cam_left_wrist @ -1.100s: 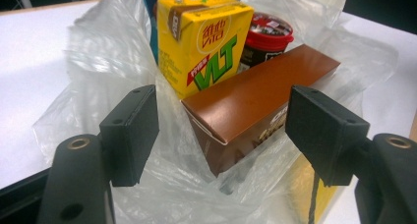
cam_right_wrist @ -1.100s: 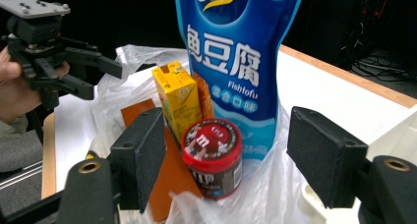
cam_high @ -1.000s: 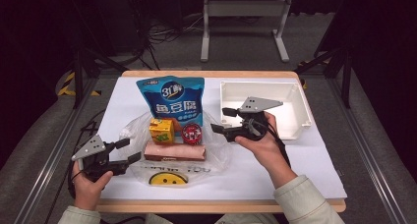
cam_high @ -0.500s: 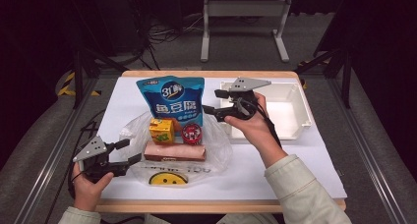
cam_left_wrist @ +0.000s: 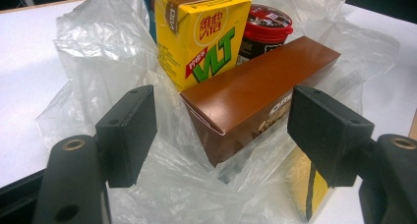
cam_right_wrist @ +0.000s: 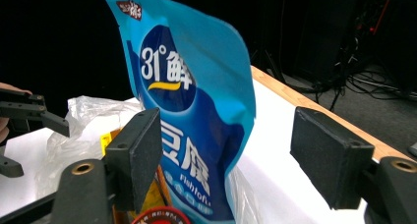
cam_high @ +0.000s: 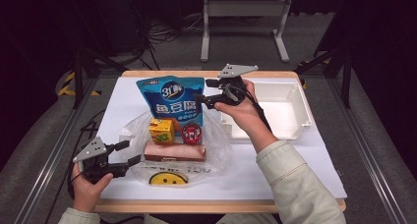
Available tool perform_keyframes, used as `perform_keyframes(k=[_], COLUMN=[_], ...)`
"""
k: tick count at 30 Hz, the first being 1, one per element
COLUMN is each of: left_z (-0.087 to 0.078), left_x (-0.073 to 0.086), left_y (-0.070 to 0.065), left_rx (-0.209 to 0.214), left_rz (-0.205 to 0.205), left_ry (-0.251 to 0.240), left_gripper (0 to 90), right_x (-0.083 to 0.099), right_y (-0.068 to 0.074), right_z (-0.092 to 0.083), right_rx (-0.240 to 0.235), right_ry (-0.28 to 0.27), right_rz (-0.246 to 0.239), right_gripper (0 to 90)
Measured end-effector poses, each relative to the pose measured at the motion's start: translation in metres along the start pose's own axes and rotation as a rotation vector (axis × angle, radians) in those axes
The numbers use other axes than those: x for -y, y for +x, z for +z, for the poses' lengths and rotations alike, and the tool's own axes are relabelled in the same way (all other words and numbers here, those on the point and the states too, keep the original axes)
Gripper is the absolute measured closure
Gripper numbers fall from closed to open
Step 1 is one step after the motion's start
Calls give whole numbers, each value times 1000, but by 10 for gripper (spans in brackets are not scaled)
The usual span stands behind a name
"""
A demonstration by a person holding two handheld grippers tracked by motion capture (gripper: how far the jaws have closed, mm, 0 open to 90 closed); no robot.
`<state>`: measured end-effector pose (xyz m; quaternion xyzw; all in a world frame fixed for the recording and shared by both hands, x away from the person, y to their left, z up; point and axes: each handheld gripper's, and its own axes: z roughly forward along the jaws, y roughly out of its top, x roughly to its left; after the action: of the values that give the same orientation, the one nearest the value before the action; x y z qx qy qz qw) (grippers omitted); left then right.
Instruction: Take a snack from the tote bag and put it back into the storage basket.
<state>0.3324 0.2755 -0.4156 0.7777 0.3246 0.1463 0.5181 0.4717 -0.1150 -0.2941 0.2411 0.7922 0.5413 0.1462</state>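
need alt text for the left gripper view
The open left gripper faces the end of a brown box lying on a crumpled clear plastic bag. A yellow juice carton and a red-lidded cup stand behind it.

Dark room, grey floor (cam_high: 373,150). White-topped table (cam_high: 305,160) with wood edge; metal rails (cam_high: 44,155) either side. White stand frame (cam_high: 244,10) and cables (cam_high: 167,35) behind.

Blue pouch (cam_right_wrist: 196,111) between parted tongs (cam_right_wrist: 241,155)
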Motion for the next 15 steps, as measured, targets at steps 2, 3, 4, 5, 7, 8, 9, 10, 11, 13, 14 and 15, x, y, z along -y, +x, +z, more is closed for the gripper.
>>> perform_keyframes(k=[2,3,4,5,7,8,9,10,11,13,14,15], left_z=[0,0,0,0,0,0,0,0,0,0,0,0], left_x=[0,0,0,1,1,1,1,1,1,1,1,1], left_y=[0,0,0,0,0,1,1,1,1,1,1,1], left_rx=[1,2,2,2,2,2,3,2,2,3,4,3], left_rz=[-1,-8,-7,-7,-8,-5,-5,-5,-5,-16,-14,-15], left_ry=[0,-3,-2,-1,-1,1,0,0,0,-3,-4,-3], left_gripper=[277,277,277,278,278,278,278,278,279,279,279,279], right_x=[-1,-2,-3,-4,-5,-5,-6,-7,-7,-8,-8,-8], right_y=[-2,-2,-2,-3,-3,-2,-2,-2,-2,-2,-2,-2], right_z=[4,6,8,10,15,17,19,21,21,26,28,30], right_rx=[-8,-11,-17,-22,-36,-44,-48,-52,-52,-64,-66,-66], right_ry=[-10,-11,-11,-13,-17,-19,-18,-17,-17,-20,-23,-23], right_rz=[-2,-1,-1,-4,-2,-3,-6,-11,-11,-15,-15,-15], right_gripper=[282,282,283,284,285,285,285,285,285,288,290,292])
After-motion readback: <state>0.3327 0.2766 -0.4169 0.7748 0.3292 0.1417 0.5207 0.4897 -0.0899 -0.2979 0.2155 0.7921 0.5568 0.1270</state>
